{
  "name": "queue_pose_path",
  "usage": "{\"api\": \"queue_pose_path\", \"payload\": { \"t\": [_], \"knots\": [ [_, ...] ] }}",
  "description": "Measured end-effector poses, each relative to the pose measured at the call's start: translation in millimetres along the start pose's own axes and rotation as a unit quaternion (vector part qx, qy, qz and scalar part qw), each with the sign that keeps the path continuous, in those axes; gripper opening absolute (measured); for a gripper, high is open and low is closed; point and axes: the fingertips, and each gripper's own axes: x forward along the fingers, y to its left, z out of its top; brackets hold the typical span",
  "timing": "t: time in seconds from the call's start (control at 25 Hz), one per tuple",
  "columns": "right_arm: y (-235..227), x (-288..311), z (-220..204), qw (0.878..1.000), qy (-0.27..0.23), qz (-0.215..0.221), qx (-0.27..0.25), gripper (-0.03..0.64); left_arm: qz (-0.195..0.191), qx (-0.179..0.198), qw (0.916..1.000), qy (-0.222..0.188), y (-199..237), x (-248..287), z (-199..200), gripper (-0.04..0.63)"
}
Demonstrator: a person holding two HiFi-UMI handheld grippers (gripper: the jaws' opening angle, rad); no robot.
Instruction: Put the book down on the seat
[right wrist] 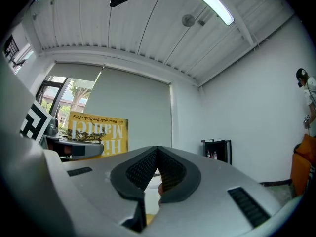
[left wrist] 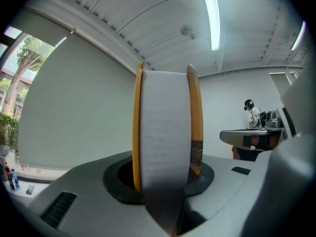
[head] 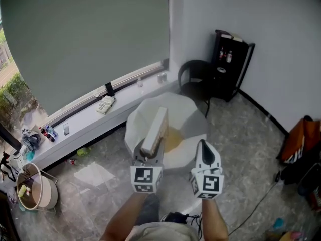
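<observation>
A thick book point(head: 156, 129) with yellow covers and white page edges stands on edge in my left gripper point(head: 150, 150), whose jaws are shut on its lower end. In the left gripper view the book point(left wrist: 165, 127) fills the middle, upright between the jaws of the left gripper point(left wrist: 165, 184). It hangs above the near rim of a round white seat point(head: 190, 109) with a yellowish cushion. My right gripper point(head: 203, 149) is beside it on the right, shut and holding nothing. The right gripper view shows the right gripper point(right wrist: 158, 154) with its pads meeting, and the book's cover point(right wrist: 96, 135) to the left.
A black chair point(head: 193, 77) and a black shelf point(head: 231, 64) stand behind the seat by the wall. A window sill point(head: 85, 117) holds small items. A basket point(head: 35, 192) sits at the left, an orange bag point(head: 301, 139) at the right. A person point(left wrist: 252, 113) stands far off.
</observation>
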Motion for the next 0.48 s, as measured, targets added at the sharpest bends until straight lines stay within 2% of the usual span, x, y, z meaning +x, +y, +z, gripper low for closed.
{"api": "queue_pose_path", "payload": {
  "t": [0.28,0.48],
  "knots": [
    [-16,64,-17,1.000,0.002,-0.009,-0.006,0.002,-0.007,-0.009,0.9999,0.001,29,66,-15,0.147],
    [-16,135,-33,1.000,0.015,-0.015,-0.004,0.002,-0.011,-0.014,0.9998,0.006,67,125,-26,0.147]
  ]
}}
